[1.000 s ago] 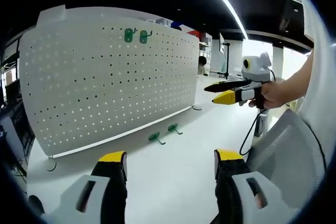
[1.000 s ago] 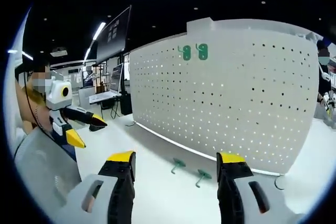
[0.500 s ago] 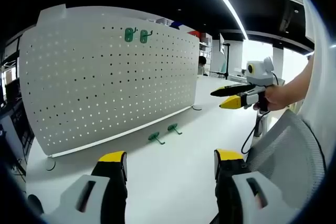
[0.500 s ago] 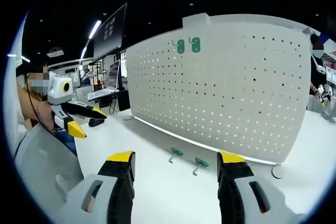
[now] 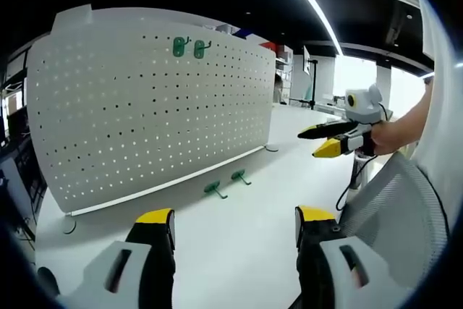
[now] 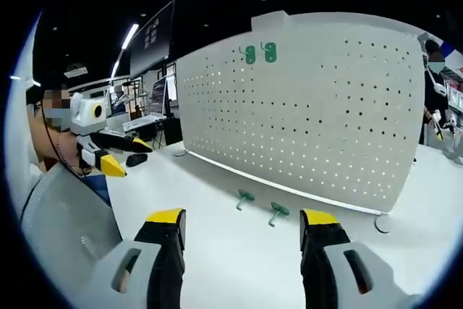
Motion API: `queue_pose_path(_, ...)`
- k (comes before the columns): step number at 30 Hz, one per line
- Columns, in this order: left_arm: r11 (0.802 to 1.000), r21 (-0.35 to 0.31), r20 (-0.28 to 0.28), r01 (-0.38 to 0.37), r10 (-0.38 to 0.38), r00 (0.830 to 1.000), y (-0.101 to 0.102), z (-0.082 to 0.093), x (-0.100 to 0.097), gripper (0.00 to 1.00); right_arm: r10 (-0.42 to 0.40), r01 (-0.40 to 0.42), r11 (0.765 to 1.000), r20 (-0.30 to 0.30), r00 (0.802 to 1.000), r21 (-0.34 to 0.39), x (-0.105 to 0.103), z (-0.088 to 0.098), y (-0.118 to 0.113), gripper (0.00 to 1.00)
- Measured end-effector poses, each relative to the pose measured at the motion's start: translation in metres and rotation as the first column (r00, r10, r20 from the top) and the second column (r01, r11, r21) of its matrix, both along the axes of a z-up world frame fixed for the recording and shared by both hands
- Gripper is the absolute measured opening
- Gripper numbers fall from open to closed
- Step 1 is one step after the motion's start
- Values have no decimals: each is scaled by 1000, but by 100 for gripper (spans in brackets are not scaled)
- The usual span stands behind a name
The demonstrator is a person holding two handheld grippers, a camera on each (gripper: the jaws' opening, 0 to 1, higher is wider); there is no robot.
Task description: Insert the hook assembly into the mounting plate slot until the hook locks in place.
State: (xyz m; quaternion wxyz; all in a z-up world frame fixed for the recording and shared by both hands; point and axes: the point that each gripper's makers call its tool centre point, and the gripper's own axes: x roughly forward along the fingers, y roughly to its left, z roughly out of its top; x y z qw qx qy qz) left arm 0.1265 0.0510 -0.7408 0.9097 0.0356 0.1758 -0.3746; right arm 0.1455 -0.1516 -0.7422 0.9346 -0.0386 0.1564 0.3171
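Observation:
A white pegboard mounting plate [image 5: 145, 106] [image 6: 318, 113] stands upright on the white table [image 5: 239, 236]. Two green hooks [image 5: 189, 48] [image 6: 260, 53] hang side by side near its top edge. Two more green hooks [image 5: 224, 183] [image 6: 259, 205] lie loose on the table in front of the plate's foot. My left gripper [image 5: 231, 221] is open and empty, well short of the loose hooks. My right gripper [image 6: 240, 222] is open and empty too, and it also shows in the air at the right [image 5: 325, 140] of the left gripper view. The left gripper appears at the left [image 6: 123, 157] of the right gripper view.
A grey mesh chair back [image 5: 391, 215] [image 6: 65, 229] sits close beside the grippers. Monitors and desks [image 6: 148, 99] stand behind the plate's left end, and a person [image 6: 438, 92] stands at the far right.
In the left gripper view the right gripper has drifted right and slightly down. The right gripper view has swung, so the plate and loose hooks sit a little higher and nearer.

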Motion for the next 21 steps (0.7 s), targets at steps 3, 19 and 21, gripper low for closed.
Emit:
queue_pose_path(3, 1000, 0, -2, -2, 2, 1000, 0, 0, 0, 70, -1, 1, 1000, -9, 1000, 1, 0, -2, -1, 61)
queue_pose_path(19, 1000, -4, -15, 4, -4, 1000, -1, -2, 2, 70, 9, -9, 1000, -20, 1000, -3, -3, -5, 1, 62)
queue_pose_path(21, 1000, 8, -13, 20, -20, 1000, -3, -2, 5, 70, 11, -11, 1000, -22, 1000, -6, -3, -5, 2, 62)
